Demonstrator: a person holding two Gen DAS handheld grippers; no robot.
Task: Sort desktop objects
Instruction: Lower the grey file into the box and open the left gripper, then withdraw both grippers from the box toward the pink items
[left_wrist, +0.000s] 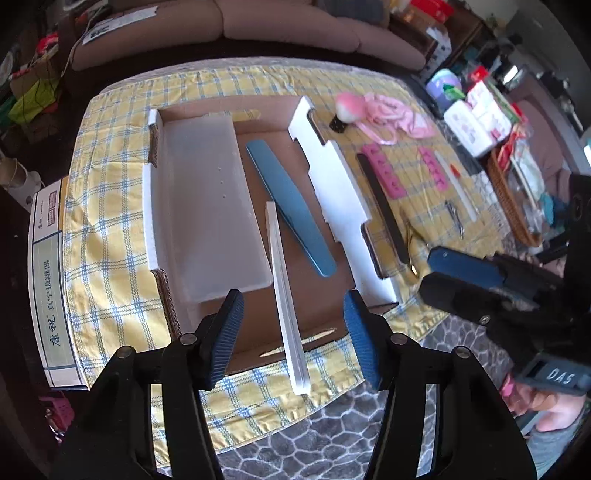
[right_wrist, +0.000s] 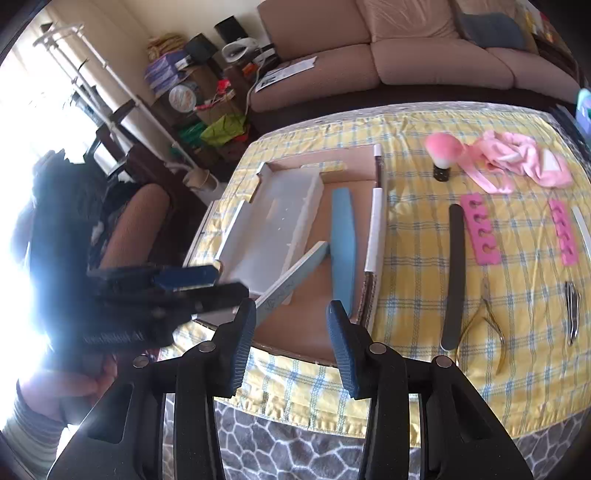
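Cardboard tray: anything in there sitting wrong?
Yes. The white nail file lies askew, its near end poking over the cardboard tray front edge onto the tablecloth, unlike the blue file lying fully inside.

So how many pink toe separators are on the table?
2. One pink toe separator lies right beside the black nail file; the other lies farther right, by the white file. None looks hidden.
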